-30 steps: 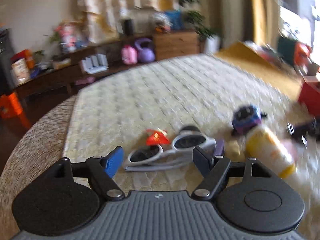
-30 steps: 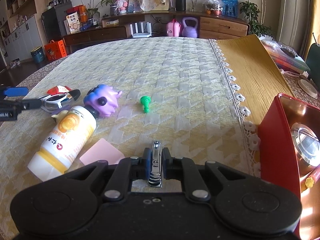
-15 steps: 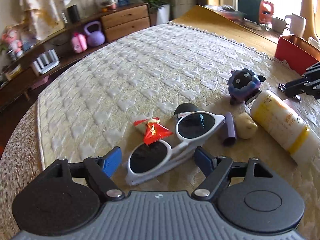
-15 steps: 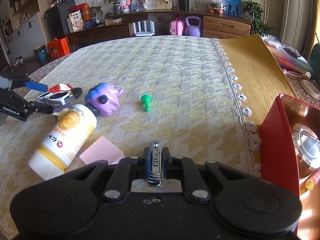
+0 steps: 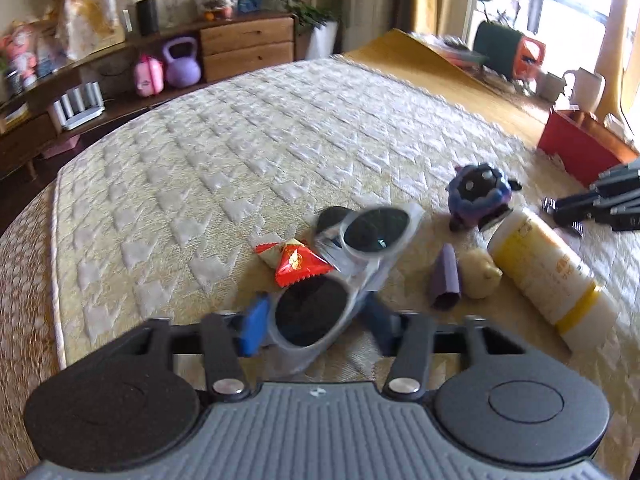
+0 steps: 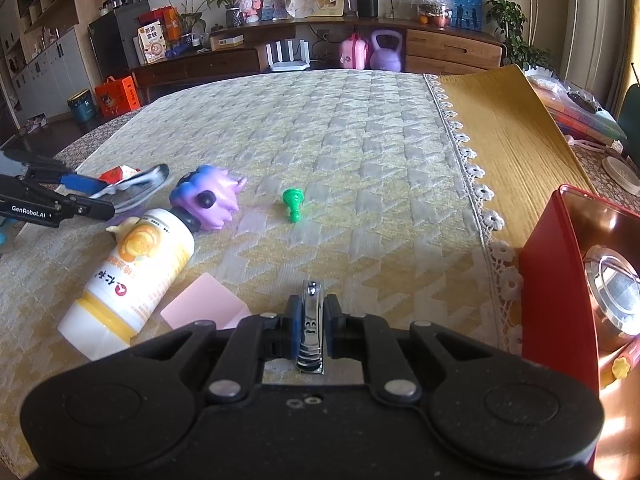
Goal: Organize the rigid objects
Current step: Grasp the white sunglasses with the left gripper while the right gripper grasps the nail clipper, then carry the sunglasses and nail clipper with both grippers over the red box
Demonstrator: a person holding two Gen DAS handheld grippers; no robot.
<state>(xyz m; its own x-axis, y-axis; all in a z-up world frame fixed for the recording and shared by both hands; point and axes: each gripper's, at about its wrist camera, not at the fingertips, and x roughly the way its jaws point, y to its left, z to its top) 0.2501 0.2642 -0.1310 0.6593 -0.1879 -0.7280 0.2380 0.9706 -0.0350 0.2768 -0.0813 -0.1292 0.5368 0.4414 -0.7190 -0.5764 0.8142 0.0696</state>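
Two grippers are each holding one thing, likely for putting away. The left gripper (image 5: 316,322) has just been closing its jaws on the sunglasses (image 5: 320,300). The right gripper (image 6: 311,328) is keeping its jaws clamped on the nail clipper (image 6: 310,320), near the red box (image 6: 560,280).

A purple kettlebell (image 6: 385,51) (beside a pink case (image 6: 353,53)) sits under the wooden sideboard (image 6: 452,46).

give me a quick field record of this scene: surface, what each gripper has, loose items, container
surface: quilted yellow-white tablecloth
left gripper: jaws just closed in around the near lens of the sunglasses
right gripper: jaws shut on nail clipper
loose items: white-yellow bottle lying down, purple toy, green pawn, pink card, red candy wrapper
container: red box at right, open
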